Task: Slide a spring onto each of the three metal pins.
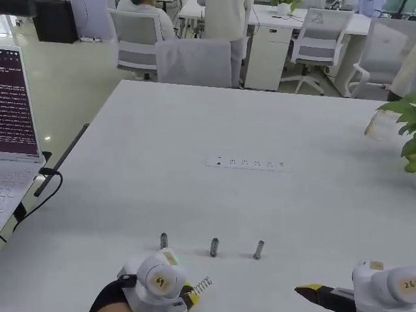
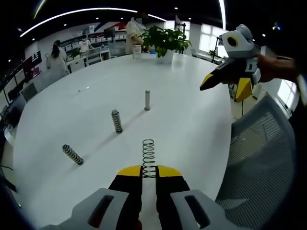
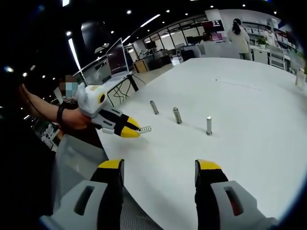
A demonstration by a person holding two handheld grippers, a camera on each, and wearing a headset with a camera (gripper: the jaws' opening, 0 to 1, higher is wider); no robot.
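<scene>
Three metal pins stand in a row near the table's front edge. The left pin (image 1: 164,241) (image 2: 72,155) and the middle pin (image 1: 214,247) (image 2: 116,120) each carry a spring. The right pin (image 1: 259,249) (image 2: 147,100) (image 3: 208,125) is bare. My left gripper (image 1: 188,299) (image 2: 149,173) is shut on a loose spring (image 1: 203,285) (image 2: 148,158) (image 3: 144,129), held in front of the pins and pointing toward them. My right gripper (image 1: 305,290) (image 3: 159,165) hovers open at the front right with nothing between its jaws.
A flush power strip (image 1: 246,162) sits mid-table. A laptop (image 1: 16,110) and a black cable (image 1: 49,188) lie at the left edge. A potted plant (image 1: 406,123) stands at the right. Office chairs (image 1: 195,62) and people are beyond the far edge.
</scene>
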